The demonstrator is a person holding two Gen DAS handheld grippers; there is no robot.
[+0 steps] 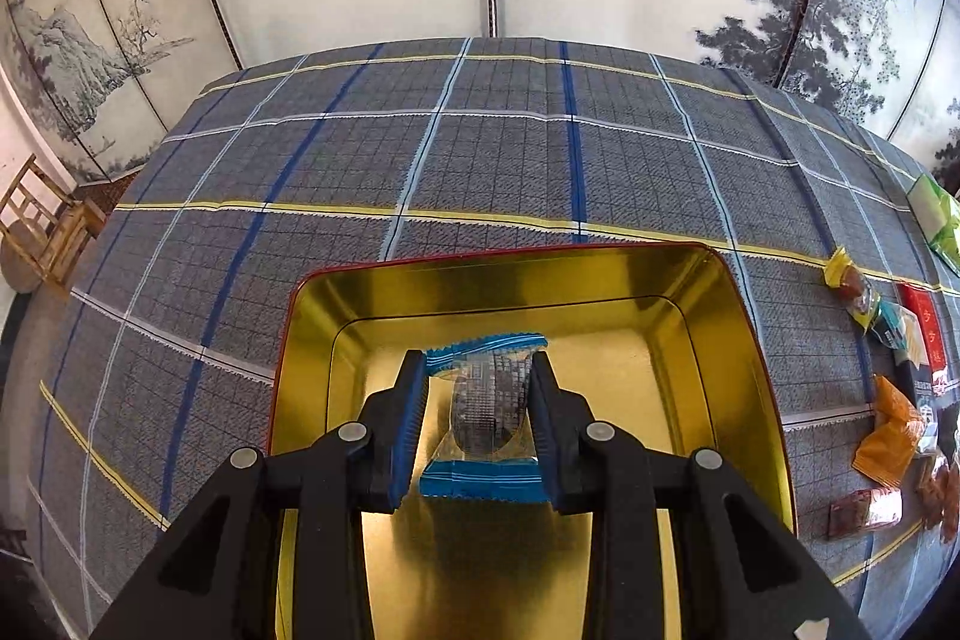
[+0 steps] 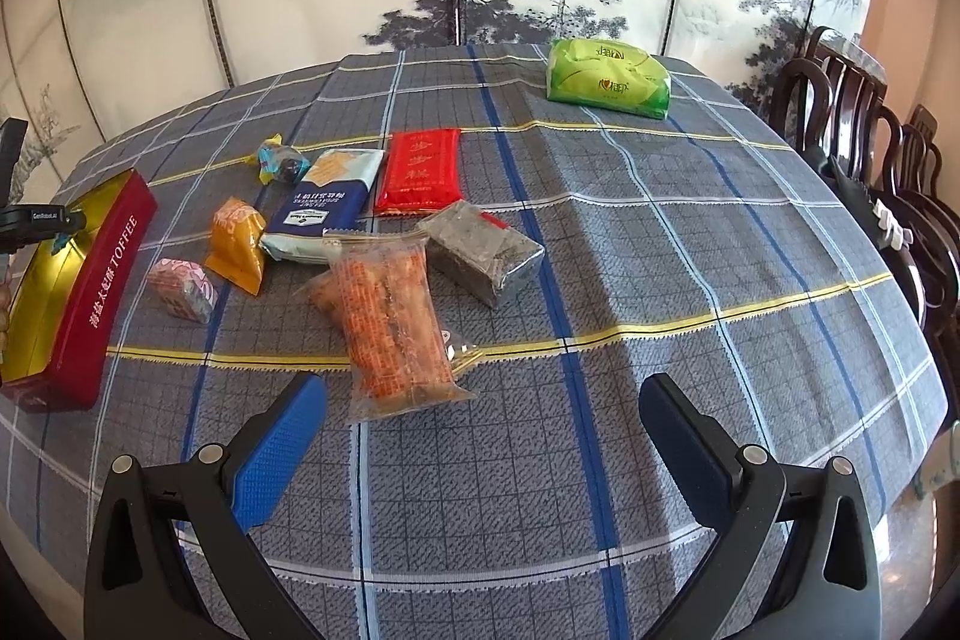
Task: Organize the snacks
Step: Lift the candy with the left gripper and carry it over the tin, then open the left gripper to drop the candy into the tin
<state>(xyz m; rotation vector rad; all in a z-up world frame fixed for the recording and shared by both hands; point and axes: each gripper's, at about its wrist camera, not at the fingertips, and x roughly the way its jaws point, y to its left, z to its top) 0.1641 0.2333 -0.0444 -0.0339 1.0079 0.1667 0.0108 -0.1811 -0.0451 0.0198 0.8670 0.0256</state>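
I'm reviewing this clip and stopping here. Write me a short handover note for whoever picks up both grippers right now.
Left gripper: shut on a blue-edged clear snack packet, held over the open toffee tin; not yet released.
Right gripper: open, holding nothing, above the tablecloth.
Done: nothing lies in the tin yet.
Left: drop this packet, then gather the loose snacks, including the orange cracker bag, dark block, red packet and navy packet.

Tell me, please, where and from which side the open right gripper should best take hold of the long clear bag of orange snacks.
Probably across the middle of the clear snack bag, from above. It lies flat on the tablecloth, long and narrow, running away from the right gripper, so its two long sides are free for the fingers.
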